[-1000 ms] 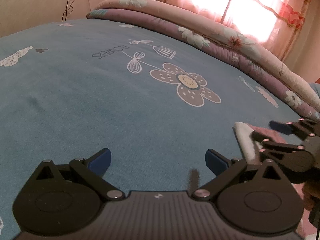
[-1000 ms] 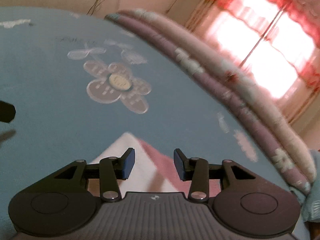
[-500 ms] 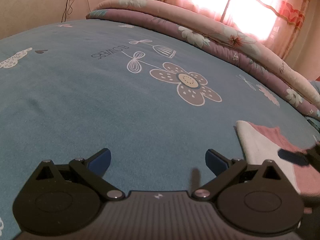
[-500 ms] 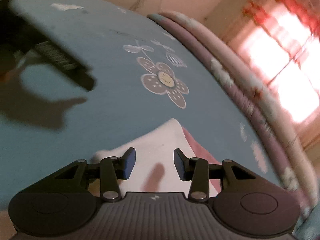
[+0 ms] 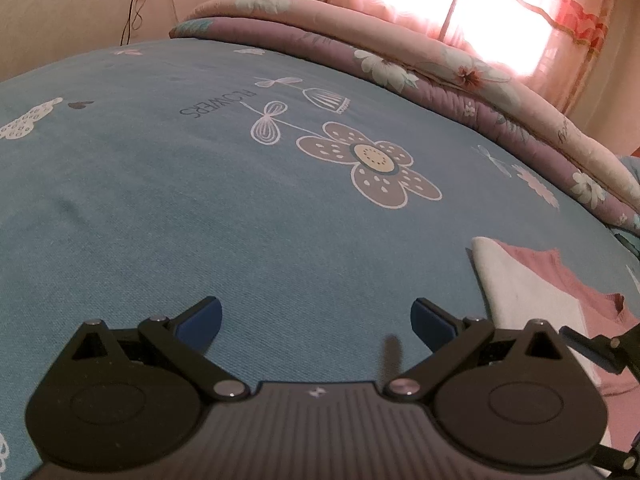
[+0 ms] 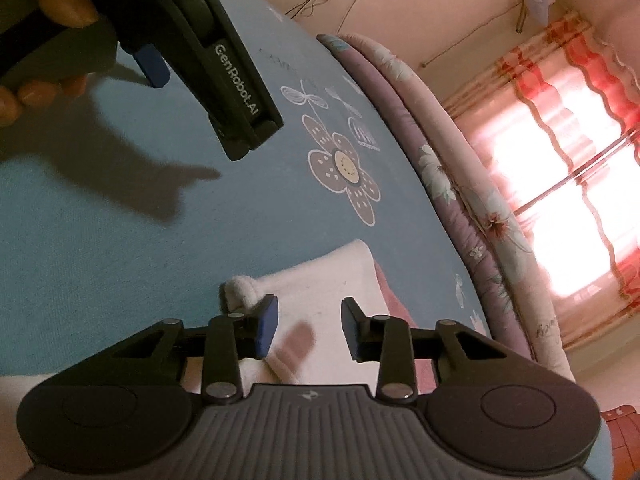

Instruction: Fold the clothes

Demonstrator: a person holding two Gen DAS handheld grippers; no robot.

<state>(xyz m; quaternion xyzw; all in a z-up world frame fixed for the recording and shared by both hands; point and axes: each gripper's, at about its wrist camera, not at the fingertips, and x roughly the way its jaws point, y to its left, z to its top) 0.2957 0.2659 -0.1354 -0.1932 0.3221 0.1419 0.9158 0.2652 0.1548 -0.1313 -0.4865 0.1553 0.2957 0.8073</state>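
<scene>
A folded white and pink garment (image 5: 520,284) lies on the blue flowered bedsheet (image 5: 200,220), to the right of my left gripper (image 5: 316,312). That gripper hovers open over bare sheet with nothing between its blue pads. In the right wrist view my right gripper (image 6: 308,312) hangs just over the garment (image 6: 324,276), near its rolled white corner. Its jaws are closing, with white cloth showing in the gap below them and no pad pressing on it. The right gripper's black linkage (image 5: 596,346) pokes in at the left view's lower right edge.
A rolled pink and purple floral quilt (image 5: 440,64) runs along the far side of the bed under a bright curtained window (image 6: 560,208). A person's hand (image 6: 60,4) holds the left gripper's black housing (image 6: 232,80) at the upper left. Cables hang on the wall.
The right gripper slid off the garment's far part toward the near right edge, rolled, and narrowed its jaws. More of the garment now shows in the left view. The left gripper stayed put.
</scene>
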